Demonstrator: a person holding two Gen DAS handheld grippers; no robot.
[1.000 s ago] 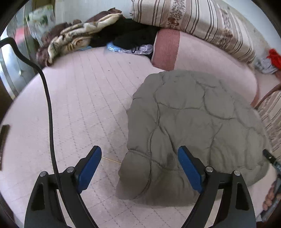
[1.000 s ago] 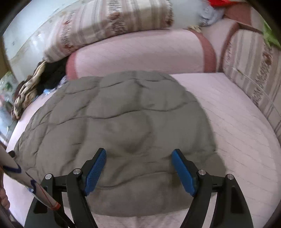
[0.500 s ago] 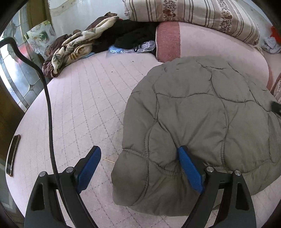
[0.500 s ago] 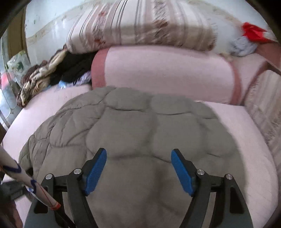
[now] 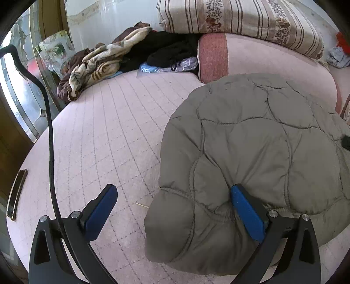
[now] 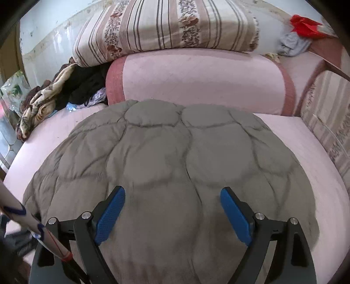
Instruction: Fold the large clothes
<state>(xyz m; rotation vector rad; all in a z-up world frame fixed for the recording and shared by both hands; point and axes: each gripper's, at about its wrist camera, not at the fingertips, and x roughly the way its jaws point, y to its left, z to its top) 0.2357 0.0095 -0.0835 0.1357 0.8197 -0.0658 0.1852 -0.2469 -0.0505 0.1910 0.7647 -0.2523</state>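
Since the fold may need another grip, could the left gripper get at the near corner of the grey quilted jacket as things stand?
Probably yes: the left gripper, jaws just opened wide, has the grey quilted jacket corner between its fingers, unobstructed.

A pink quilted bed (image 5: 105, 135) fills the room's middle, with a pink bolster (image 6: 201, 80) at its head and a striped floral quilt (image 6: 166, 28) stacked on it. Pale walls (image 5: 113, 19) rise behind; daylight enters through patterned glass (image 5: 19, 91) beside a wooden frame.

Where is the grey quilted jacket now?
The grey quilted jacket lies folded on the pink bed, in front of the pink bolster.
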